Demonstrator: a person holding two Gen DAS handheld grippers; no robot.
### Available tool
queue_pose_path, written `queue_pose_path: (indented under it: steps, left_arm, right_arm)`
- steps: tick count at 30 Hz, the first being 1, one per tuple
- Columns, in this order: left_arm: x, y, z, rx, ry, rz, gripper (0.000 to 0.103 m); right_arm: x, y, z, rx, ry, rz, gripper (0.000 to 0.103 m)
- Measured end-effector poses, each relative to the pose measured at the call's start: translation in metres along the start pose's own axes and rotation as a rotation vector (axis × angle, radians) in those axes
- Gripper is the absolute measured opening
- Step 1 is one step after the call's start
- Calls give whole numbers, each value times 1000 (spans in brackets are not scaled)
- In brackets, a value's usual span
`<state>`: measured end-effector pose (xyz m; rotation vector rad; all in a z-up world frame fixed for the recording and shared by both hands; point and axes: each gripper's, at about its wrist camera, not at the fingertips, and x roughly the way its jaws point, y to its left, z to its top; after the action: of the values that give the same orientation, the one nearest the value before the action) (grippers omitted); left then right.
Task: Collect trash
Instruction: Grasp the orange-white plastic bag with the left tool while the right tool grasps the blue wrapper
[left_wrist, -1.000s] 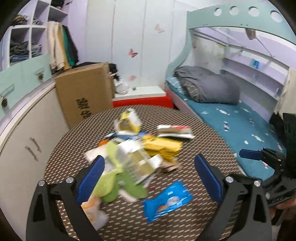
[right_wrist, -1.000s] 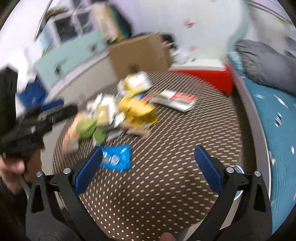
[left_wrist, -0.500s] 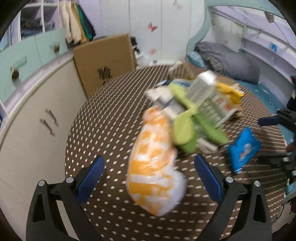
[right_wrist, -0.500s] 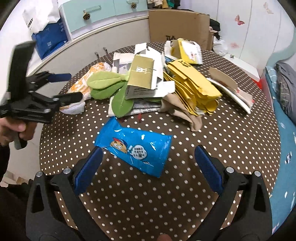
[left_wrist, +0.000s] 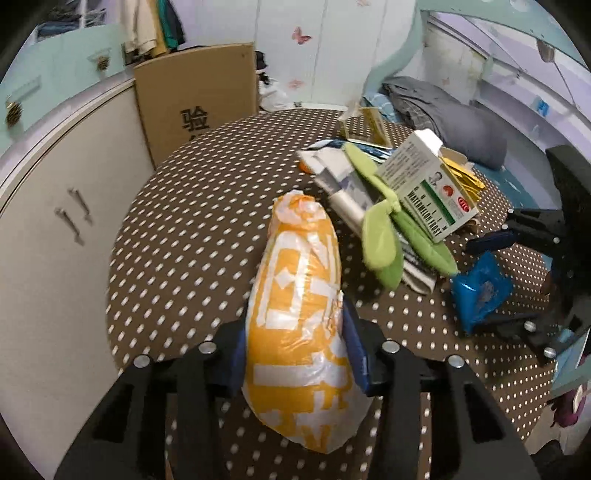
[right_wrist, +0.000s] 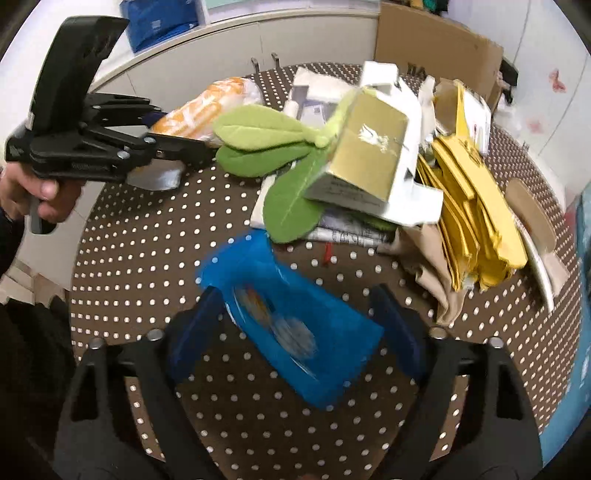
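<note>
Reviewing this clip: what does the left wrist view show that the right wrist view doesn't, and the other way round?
Only the left wrist view: the left gripper with its pads pressed on the orange and white bag, and the grey bedding.

Only the right wrist view: the hand holding the left gripper, and the right gripper astride the blue wrapper, jaws just closing.

Both: the dotted table, green leaf-shaped cloth, cardboard box.

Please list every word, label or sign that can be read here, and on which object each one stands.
"WATERMELON FROST": white and green cardboard medicine box, printed along its side.
"验": large brown cardboard carton beside the table; characters below it are hidden.
Orange and white plastic bag: white shapes, unreadable.
Blue snack wrapper: blurred.
</note>
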<state>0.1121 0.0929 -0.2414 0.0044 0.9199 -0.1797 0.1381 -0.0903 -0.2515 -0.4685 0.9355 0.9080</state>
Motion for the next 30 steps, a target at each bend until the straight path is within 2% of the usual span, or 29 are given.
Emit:
queue_pose_path:
  steps: [2,5,7,9,11,15,18,19,20,21,27,28,30]
  left_arm:
    - [-8,5,-7,-21,-8,17,44]
    - [-19,8,-16,-50,-14,15,44]
    - [-25,3,-18,-54,-20,16,44]
    - [-30,-5,-19,-49,-29,14,44]
    - [-33,-12,-23,-43,-35,7,44]
    - [-36,-23,-28,-39,-31,1,44]
    - [-41,-29,-31,-46,-36,-6,44]
    - [-42,-29,-30,-47,-40,-6,44]
    - [-44,-31,-30,-47,-46,-6,44]
    - [-47,-32,-29,-46,-52,-6,44]
    - [-68,-49,-22,-33,-104,-14,44]
    - [-71,-54,-19,-23,-113,-18,44]
    - [-75,-65,-12,-4,-132,-38,44]
  right_arm:
    - [-1,4,-1,2,-4,-3,62]
    - [-5,13,-8,17,-5,-22,57]
    - [-11,22,-15,41,-6,-2,56]
    - [-15,29,-19,54,-9,-8,60]
    - [-18,32,-20,66,-9,-13,76]
    - [-21,33,-16,43,-41,-4,79]
    - [-8,33,-8,-14,-15,-12,78]
    - [-3,35,-8,-35,-3,-7,73]
    - [-4,37,-7,-42,-22,-5,50]
    - [-7,37,-7,-31,-39,7,44]
    - [-23,31,-23,63,-81,-22,32]
    - [-27,27,-27,86,-91,-30,18]
    - [-42,16,-37,152,-132,-25,17]
